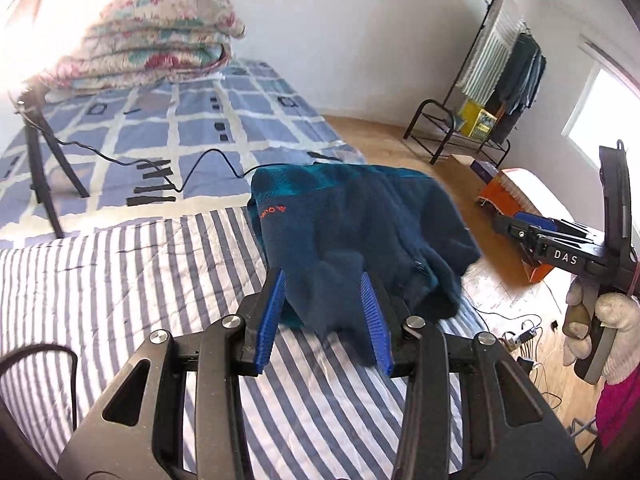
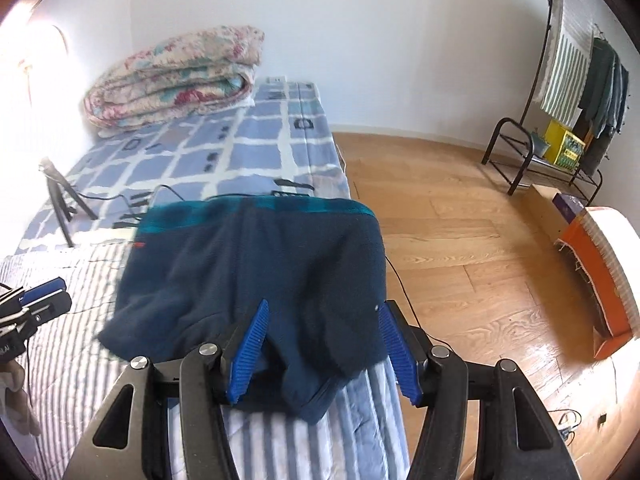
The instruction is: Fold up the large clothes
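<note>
I'm over a bed whose near end is covered by a striped sheet (image 1: 140, 280), with a blue checked bedspread (image 1: 180, 120) beyond it and a folded floral quilt (image 2: 176, 80) at the far end by the wall. The navy fleece (image 2: 256, 264) lies folded on the striped sheet at the bed's floor-side edge. My left gripper (image 1: 322, 278) and right gripper (image 2: 322, 312) both have their blue fingers spread apart, with the fleece's near edge lying between them, ungripped.

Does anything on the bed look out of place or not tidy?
Yes. The navy fleece is bunched at the striped quilt's edge, one corner overhanging the floor. A black cable trails across the checked bedsheet.
</note>
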The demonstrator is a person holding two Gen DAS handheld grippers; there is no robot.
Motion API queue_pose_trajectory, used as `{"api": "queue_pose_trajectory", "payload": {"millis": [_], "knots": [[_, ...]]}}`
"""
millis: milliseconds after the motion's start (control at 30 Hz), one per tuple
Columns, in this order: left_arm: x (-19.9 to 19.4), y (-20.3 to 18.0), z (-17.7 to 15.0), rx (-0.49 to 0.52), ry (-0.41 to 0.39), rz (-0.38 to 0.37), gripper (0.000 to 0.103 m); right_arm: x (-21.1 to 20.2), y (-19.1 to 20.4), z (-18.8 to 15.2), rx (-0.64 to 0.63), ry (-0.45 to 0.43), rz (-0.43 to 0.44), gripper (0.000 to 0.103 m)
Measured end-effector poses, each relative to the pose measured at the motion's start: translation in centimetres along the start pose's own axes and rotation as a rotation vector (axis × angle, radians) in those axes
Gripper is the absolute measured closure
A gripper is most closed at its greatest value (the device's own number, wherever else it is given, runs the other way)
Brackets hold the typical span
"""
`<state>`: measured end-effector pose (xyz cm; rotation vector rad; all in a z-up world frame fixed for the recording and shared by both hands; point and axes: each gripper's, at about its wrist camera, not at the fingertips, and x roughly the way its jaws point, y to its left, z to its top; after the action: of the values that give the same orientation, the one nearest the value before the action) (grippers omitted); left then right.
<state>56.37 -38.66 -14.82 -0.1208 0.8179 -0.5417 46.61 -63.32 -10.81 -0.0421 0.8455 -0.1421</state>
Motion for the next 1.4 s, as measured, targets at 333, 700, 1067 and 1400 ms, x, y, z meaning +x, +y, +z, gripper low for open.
{"api": "queue_pose_trajectory", "payload": {"millis": [333, 700, 1067, 1400], "knots": [[-15.7, -4.8, -4.9, 0.077, -0.089, 0.043, 0.063, -14.3, 4.8, -4.7, -0.018, -0.091, 0.006, 0.045], [-31.0, -9.0, -10.5, 0.14, -0.17, 0.038, 0.063, -29.5, 8.7, -10.6, -0.056, -0.163, -0.001, 0.044], [-38.5, -10.7, -17.0, 0.172, -0.226, 0.041, 0.063, -36.5, 10.9, -17.0, -0.071, -0.22, 0.016, 0.035], [-38.4, -10.7, -21.9, 0.182, -0.213, 0.053, 0.06, -37.1, 12.2, -21.0, -0.068, -0.264, -0.006, 0.022]]}}
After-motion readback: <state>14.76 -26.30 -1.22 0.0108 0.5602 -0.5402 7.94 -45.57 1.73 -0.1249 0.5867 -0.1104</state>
